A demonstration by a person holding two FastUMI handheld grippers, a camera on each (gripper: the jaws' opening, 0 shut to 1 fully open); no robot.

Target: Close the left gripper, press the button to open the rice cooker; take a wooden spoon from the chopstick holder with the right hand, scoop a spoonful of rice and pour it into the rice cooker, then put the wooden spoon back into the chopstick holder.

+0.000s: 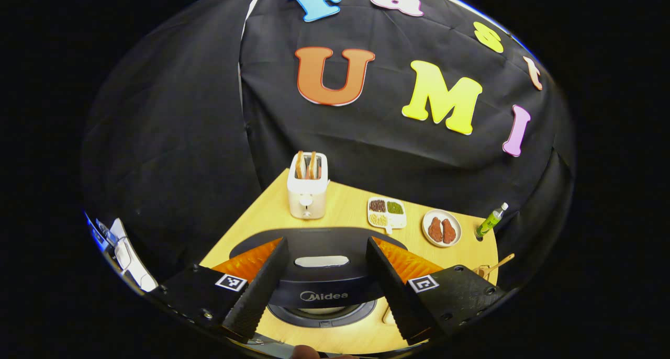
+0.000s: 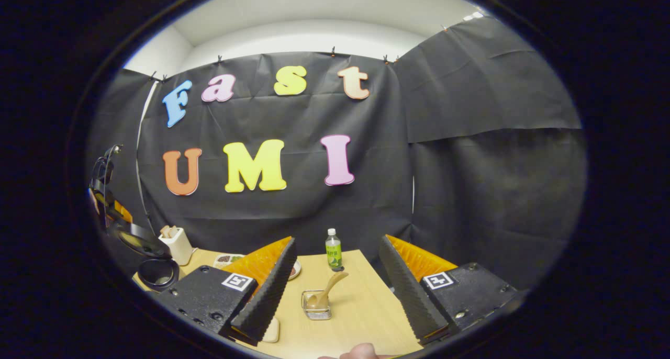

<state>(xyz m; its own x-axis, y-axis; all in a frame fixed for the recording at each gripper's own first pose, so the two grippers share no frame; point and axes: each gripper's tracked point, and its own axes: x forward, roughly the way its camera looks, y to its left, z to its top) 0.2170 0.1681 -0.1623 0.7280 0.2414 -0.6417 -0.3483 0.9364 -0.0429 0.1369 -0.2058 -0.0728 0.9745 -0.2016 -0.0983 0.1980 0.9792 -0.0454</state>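
**Rice cooker lid up, spoon in its holder**

While the left gripper (image 1: 319, 291) hangs above the near edge of the table (image 1: 350, 207), its 2 fingers stand wide apart and grip nothing. Between them, in the left gripper view, sits the rice cooker (image 1: 320, 283), its lid raised and the round rim of the pot showing below the front panel. Behind it, toward the far edge, a toaster (image 1: 308, 191) holds 2 slices of bread; a divided tray (image 1: 387, 213) and a plate (image 1: 441, 228) of 2 reddish pieces lie to its right, and a green bottle (image 1: 491, 220) stands at the far right corner.

The right gripper (image 2: 335, 291) is open too, holding nothing. In the right gripper view the wooden spoon (image 2: 324, 291) leans in the chopstick holder (image 2: 317, 307), a small clear box in the middle of the table, just ahead of the fingertips and apart from them. The open cooker shows at the table's left edge.
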